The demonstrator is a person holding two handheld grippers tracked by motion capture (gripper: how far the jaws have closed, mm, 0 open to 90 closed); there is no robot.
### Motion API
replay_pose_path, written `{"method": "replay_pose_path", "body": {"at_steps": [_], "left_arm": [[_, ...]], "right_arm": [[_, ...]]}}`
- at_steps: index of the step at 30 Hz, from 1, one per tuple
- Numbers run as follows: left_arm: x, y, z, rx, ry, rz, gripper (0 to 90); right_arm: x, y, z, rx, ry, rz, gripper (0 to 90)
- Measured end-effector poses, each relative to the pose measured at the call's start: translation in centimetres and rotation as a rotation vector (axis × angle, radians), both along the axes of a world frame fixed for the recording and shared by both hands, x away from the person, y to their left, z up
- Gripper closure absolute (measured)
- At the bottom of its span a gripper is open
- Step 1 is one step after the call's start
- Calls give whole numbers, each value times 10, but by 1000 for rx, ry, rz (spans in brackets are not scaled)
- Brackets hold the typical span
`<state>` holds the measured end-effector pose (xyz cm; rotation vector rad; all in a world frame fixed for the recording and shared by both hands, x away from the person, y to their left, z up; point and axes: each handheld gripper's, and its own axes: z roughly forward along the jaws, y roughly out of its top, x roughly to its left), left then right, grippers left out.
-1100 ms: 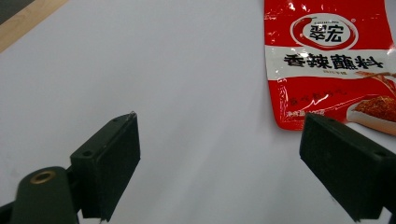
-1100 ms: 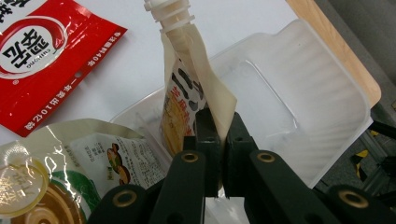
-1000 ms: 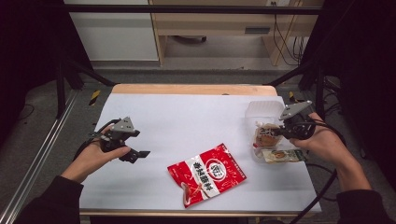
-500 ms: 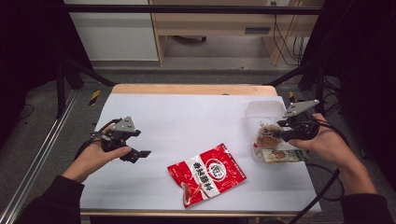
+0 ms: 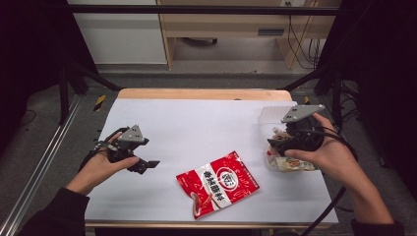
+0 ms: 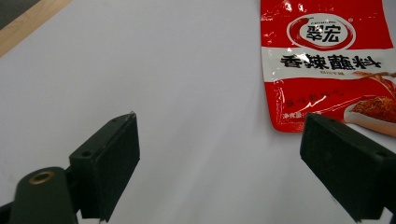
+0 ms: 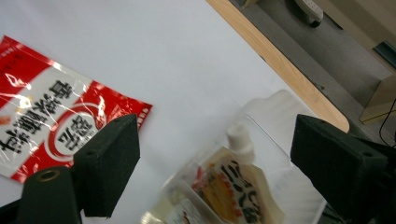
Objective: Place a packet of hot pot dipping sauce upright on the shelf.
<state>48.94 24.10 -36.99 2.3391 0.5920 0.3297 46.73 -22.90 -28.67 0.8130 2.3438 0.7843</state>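
A red seasoning packet [image 5: 218, 183] lies flat near the table's front middle; it is ahead of my left jaws [image 6: 327, 60] and left of my right ones [image 7: 56, 126]. At the right edge a clear plastic container [image 5: 269, 117] holds a spouted sauce pouch [image 7: 233, 182] and other sachets [image 5: 291, 163]. My right gripper [image 5: 275, 141] hovers over that container. Its jaws have just been opening and now stand wide [image 7: 215, 140], with nothing pressed between them. My left gripper [image 5: 146, 166] rests low at the table's left, open and empty [image 6: 219, 135].
A white sheet [image 5: 196, 128] covers the table, and a wooden edge [image 5: 196, 93] runs along its far side. Black frame posts stand at both sides. A shelf unit and cables are on the floor behind the table.
My right gripper has opened its jaws and lifted up from the pouches, which stay in the container. The left hand and the red packet have not moved.
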Motion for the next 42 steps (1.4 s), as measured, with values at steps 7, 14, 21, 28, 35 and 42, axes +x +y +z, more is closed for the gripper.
{"method": "replay_pose_path", "body": {"at_steps": [7, 14, 21, 28, 35, 42], "left_arm": [[-10, 5, -1, 8, -13, 3, 115], [-19, 9, -6, -8, -31, 19, 105], [-27, 10, -13, -3, -41, 18, 96], [-32, 10, -19, -4, -44, 23, 95], [-38, 4, -27, -3, -49, 11, 94], [-42, 0, -32, -17, -52, 7, 94]], "right_arm": [[-15, 36, -4, 2, -5, 15, 99], [-23, 66, -22, 30, 0, 18, 108], [-25, 87, -47, 51, 11, 2, 113], [-24, 96, -70, 73, 42, -9, 118], [-29, 100, -96, 114, 67, -45, 127], [-36, 99, -116, 129, 80, -67, 126]]}}
